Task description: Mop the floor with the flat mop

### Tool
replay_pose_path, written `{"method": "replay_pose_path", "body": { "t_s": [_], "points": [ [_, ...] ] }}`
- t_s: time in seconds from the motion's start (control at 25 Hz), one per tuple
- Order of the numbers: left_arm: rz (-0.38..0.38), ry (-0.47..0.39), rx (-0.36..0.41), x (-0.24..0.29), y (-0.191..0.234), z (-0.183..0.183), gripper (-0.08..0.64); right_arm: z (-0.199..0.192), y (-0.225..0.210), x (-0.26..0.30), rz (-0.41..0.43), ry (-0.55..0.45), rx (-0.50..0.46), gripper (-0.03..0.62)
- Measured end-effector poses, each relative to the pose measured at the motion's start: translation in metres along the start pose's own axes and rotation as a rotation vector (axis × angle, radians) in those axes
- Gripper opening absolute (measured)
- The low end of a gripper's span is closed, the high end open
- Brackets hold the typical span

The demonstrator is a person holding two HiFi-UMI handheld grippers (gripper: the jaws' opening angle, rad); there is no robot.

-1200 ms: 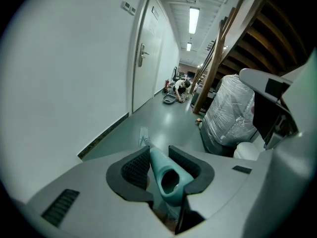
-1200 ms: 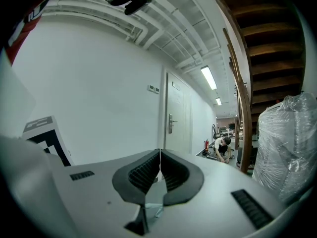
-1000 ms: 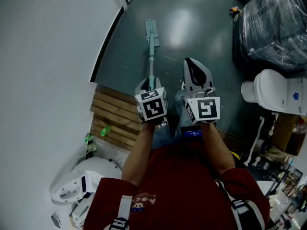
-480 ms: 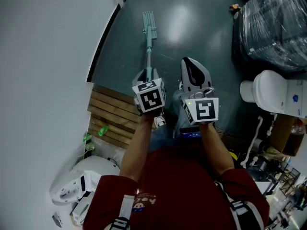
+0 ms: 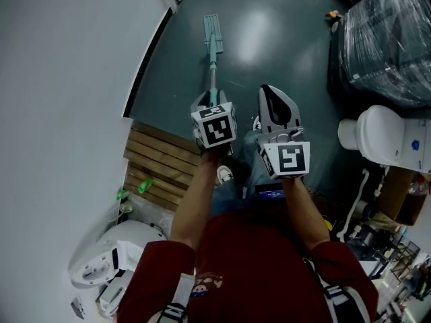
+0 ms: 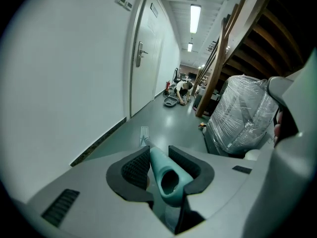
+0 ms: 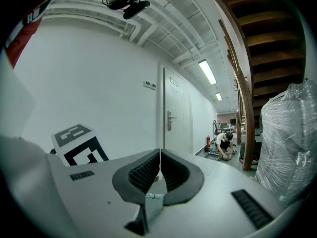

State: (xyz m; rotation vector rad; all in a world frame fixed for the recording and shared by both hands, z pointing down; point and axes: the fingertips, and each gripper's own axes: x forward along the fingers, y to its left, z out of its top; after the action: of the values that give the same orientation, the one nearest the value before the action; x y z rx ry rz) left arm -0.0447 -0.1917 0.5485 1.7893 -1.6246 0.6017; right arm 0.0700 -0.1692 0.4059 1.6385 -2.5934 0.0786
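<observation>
One flat mop (image 5: pixel 215 51), two hand-held grippers (image 5: pixel 207 103) (image 5: pixel 268 91)

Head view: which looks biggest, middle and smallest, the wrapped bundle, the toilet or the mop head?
1. Wrapped bundle, though the edge cuts it off.
2. Toilet.
3. Mop head; it lies far ahead, which may shrink it.

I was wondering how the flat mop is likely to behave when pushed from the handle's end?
The flat mop is probably stiff: its thin pole looks straight. It likely feels light, since the left gripper alone holds it. The smooth round handle may twist within the jaws.
</observation>
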Motion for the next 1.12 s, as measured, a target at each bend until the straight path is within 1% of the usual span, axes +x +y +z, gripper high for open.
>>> {"method": "replay_pose_path", "body": {
  "t_s": [0.12,0.48,0.84,1.12],
  "points": [
    [0.0,-0.005,0.014,0.011,0.001,0.006,0.133,0.001,0.0,0.001,0.001,0.007,-0.006,0.02],
    [0.0,-0.013,0.02,0.032,-0.001,0.018,0.133,-0.004,-0.007,-0.003,-0.004,0.025,-0.017,0.02],
    [0.003,-0.012,0.009,0.048,0.0,0.025,0.133,-0.006,-0.012,-0.006,-0.002,0.035,-0.029,0.02],
    [0.004,-0.013,-0.001,0.051,0.001,0.028,0.132,-0.007,-0.013,-0.008,-0.005,0.035,-0.025,0.02]
  ]
}}
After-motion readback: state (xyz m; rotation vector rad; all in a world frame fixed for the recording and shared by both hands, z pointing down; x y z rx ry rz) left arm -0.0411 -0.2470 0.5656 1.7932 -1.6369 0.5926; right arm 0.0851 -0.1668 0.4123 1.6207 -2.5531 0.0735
